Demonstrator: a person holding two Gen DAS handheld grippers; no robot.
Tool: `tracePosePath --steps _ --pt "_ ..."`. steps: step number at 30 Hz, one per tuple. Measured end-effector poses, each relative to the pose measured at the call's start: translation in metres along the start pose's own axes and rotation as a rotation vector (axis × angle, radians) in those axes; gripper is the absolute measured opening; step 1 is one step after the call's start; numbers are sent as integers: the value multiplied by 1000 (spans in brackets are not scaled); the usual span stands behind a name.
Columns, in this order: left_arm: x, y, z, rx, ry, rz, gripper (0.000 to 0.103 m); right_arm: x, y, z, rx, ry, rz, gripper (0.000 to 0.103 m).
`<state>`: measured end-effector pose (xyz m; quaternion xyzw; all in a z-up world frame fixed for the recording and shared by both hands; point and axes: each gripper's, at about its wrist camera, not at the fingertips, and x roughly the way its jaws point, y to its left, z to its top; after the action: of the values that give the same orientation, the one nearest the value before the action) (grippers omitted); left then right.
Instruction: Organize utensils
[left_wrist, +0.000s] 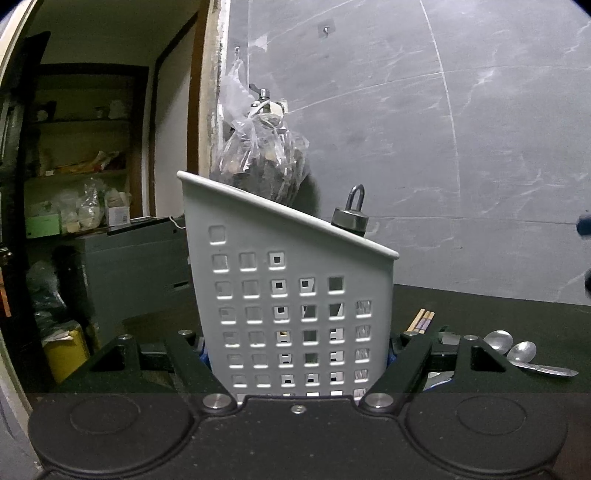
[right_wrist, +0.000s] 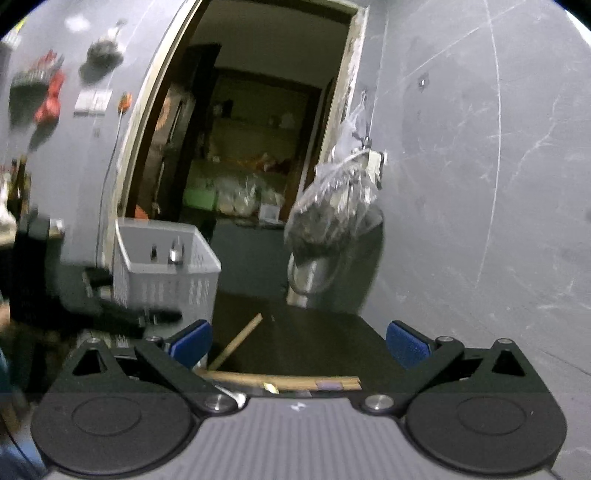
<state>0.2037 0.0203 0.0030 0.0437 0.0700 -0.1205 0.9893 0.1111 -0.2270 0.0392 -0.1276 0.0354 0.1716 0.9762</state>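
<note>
My left gripper (left_wrist: 297, 354) is shut on the lower sides of a white perforated utensil basket (left_wrist: 291, 295), which stands upright on the dark counter. A dark cap with a loop (left_wrist: 351, 218) shows over its rim. To the basket's right lie wooden chopsticks (left_wrist: 421, 321) and two metal spoons (left_wrist: 498, 341). In the right wrist view, which is blurred, my right gripper (right_wrist: 299, 343) is open wide just above the counter, with nothing between its blue pads (right_wrist: 192, 341). One chopstick (right_wrist: 240, 343) lies slanted in front of it and a bundle of chopsticks (right_wrist: 288, 380) lies crosswise below. The basket (right_wrist: 162, 280) stands to the left.
A clear plastic bag (right_wrist: 332, 206) of items hangs on the grey wall (right_wrist: 480, 184) above a metal vessel (right_wrist: 314, 273) at the counter's back. An open doorway (right_wrist: 240, 147) with cluttered shelves lies behind the basket. The counter edge drops off on the left.
</note>
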Motion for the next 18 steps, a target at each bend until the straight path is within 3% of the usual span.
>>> tracePosePath --steps 10,18 --pt "0 -8 3 -5 5 29 77 0 37 -48 -190 159 25 103" --pt "-1 -10 3 -8 6 32 77 3 62 -64 -326 173 63 103"
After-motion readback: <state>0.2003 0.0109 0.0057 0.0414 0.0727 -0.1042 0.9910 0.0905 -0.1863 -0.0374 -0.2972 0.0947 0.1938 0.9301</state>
